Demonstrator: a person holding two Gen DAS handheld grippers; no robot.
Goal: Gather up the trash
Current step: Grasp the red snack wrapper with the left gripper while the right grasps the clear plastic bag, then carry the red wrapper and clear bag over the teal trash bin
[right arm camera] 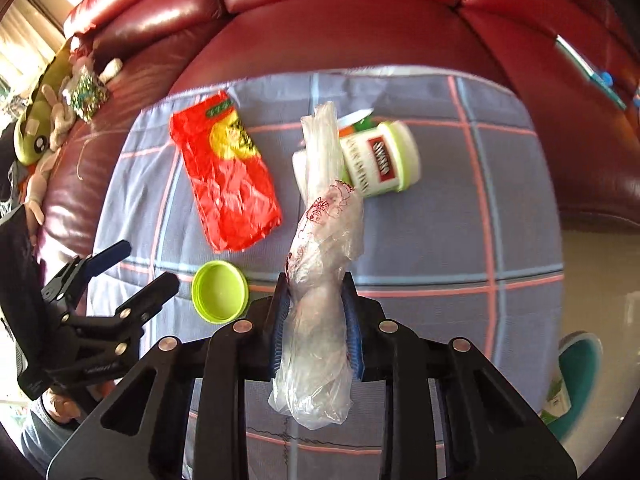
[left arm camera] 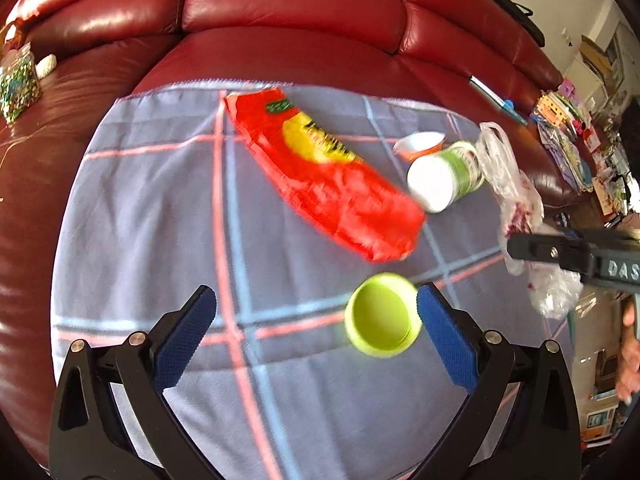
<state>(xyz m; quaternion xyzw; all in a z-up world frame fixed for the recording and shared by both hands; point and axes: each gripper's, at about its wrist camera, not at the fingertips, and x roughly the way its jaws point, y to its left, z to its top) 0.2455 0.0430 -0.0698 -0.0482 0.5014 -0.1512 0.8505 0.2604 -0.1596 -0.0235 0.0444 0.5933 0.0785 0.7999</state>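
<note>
My right gripper is shut on a crumpled clear plastic bag, which hangs above the checked cloth. From the left wrist view the same bag dangles from the right gripper at the right edge. My left gripper is open, with a lime green lid lying just inside its right finger. A red snack wrapper lies flat on the cloth. A white jar with a green band lies on its side, and a small orange-and-white cup sits behind it.
The cloth covers a seat of a red leather sofa. A glitter-filled jar and a green plush toy sit on the left arm. A pen lies on the right cushion. Cluttered shelves stand at the far right.
</note>
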